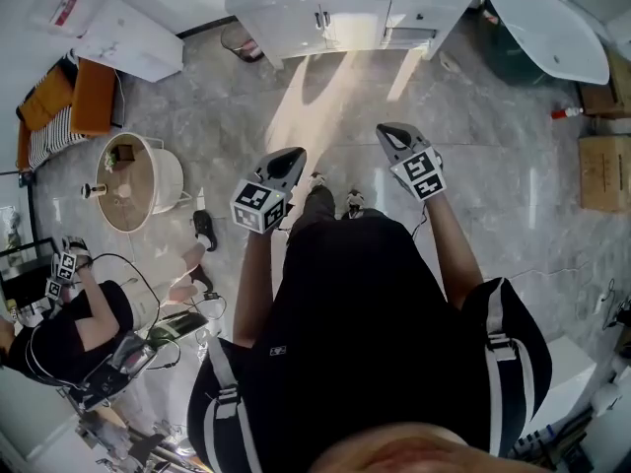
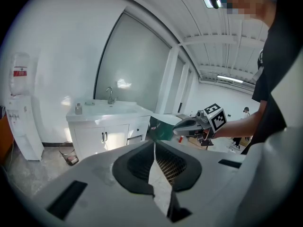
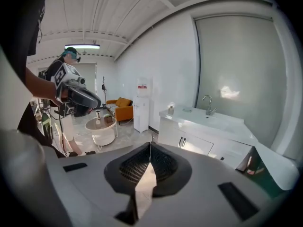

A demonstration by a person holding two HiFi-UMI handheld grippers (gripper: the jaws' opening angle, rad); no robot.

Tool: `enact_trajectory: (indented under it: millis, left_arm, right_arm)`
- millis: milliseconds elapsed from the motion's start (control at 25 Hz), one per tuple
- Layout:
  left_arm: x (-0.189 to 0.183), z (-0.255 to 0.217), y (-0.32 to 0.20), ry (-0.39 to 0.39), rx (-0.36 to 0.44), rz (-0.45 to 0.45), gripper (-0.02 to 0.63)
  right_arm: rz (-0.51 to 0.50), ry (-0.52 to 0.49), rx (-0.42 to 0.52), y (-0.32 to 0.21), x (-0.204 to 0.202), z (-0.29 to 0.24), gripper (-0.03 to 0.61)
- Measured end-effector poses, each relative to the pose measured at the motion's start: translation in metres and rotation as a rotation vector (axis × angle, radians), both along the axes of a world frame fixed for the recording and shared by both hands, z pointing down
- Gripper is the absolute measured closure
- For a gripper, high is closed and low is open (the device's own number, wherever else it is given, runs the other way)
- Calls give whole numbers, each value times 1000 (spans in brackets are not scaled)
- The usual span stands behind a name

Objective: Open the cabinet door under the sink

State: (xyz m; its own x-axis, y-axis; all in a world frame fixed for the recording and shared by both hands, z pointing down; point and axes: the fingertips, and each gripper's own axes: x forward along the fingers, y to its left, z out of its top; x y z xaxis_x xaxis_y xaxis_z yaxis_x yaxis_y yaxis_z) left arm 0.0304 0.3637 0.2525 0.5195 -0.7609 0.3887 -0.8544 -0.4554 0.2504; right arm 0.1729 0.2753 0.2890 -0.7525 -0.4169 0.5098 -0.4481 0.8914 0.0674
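The white sink cabinet (image 1: 340, 13) stands against the far wall, its two doors shut, with a pair of dark handles (image 1: 322, 20) at the middle. The left gripper view shows the cabinet (image 2: 105, 137) at mid left, well ahead. From the right gripper view it (image 3: 189, 143) sits to the right of centre. My left gripper (image 1: 292, 157) and right gripper (image 1: 387, 130) are held out over the floor, some way short of the cabinet. Both are shut, their tips meeting on nothing (image 2: 154, 144) (image 3: 150, 144). Each gripper sees the other (image 2: 199, 123) (image 3: 75, 96) beside it.
A white bathtub (image 1: 547, 23) lies right of the cabinet and a small bin (image 1: 240, 40) left of it. A round white table (image 1: 133, 180), an orange sofa (image 1: 69, 106) and a water dispenser (image 1: 128, 33) are at the left. Another person (image 1: 69, 333) sits lower left. Cardboard boxes (image 1: 603, 170) line the right wall.
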Motion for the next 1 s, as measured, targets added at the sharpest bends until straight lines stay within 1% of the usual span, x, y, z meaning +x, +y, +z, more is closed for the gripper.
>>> enact_trajectory:
  millis: [240, 440, 600, 760, 1000]
  left_arm:
    - [-23, 11, -16, 35, -17, 6, 594]
    - [-50, 15, -33, 62, -16, 6, 594]
    - [-84, 16, -49, 76, 0, 6, 594]
    - [-127, 22, -58, 40, 8, 15, 594]
    - [-169, 30, -65, 62, -7, 34, 594]
  right_arm:
    - [38, 63, -5, -13, -10, 13, 518]
    - [70, 75, 1, -32, -31, 9, 518]
    - [113, 84, 4, -44, -54, 11, 518]
    - [128, 103, 18, -55, -89, 14, 518]
    - [174, 104, 28, -64, -122, 18, 518]
